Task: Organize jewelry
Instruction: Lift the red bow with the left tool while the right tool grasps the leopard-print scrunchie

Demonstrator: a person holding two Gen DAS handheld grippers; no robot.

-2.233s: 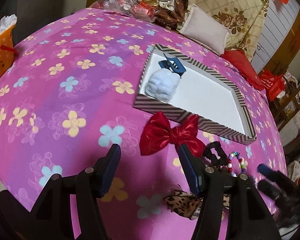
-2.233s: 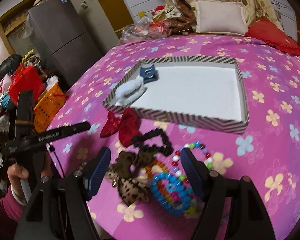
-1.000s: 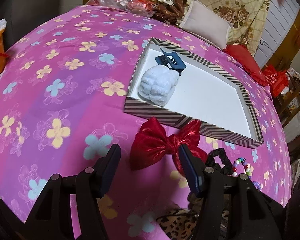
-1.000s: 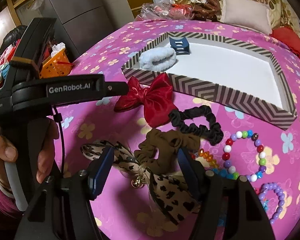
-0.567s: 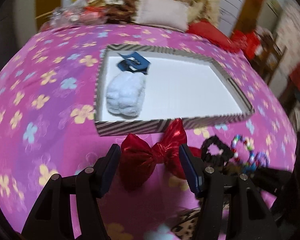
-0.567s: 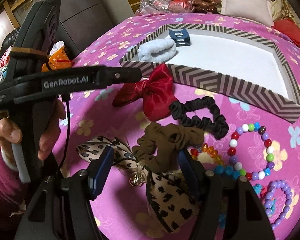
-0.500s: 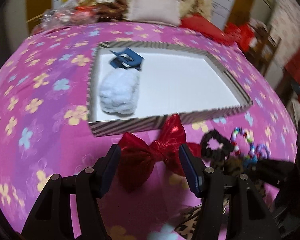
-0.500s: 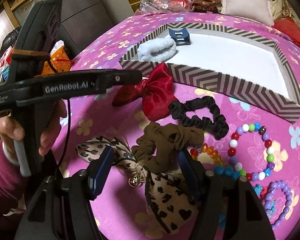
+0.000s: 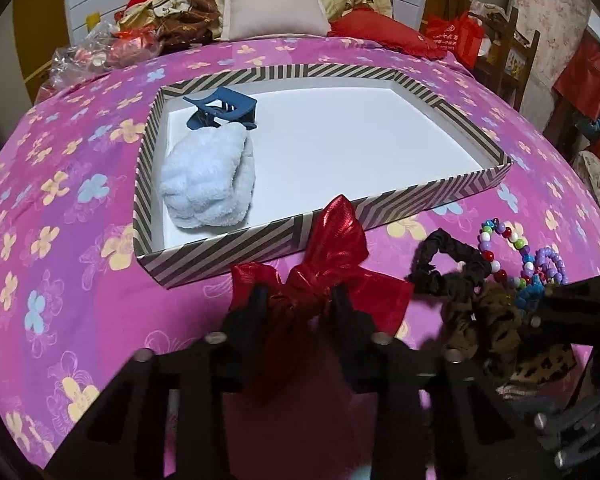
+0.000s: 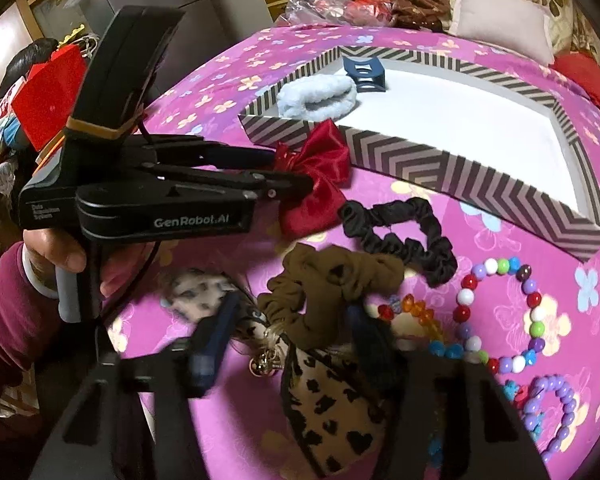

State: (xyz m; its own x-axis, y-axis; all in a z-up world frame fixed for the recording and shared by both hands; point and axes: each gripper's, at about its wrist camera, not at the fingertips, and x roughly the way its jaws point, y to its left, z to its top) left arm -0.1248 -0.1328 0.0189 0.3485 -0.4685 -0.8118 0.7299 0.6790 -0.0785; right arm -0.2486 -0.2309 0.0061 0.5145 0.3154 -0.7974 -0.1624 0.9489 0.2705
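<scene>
Bow point(image 9: 332, 264) now pinched at its knot by the left gripper point(image 9: 296, 300), whose jaws stood wide moments ago; it sits against the tray point(image 9: 260, 240) wall, ready to lift in. Right gripper point(image 10: 292, 332) hovers agape over the scrunchie point(image 10: 332, 284).

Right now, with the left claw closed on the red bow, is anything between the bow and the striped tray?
Only the tray's near wall. The left claw grips the red bow right against it, so it must lift over. Inside, the white scrunchie and blue clip sit left; the rest is bare.
</scene>
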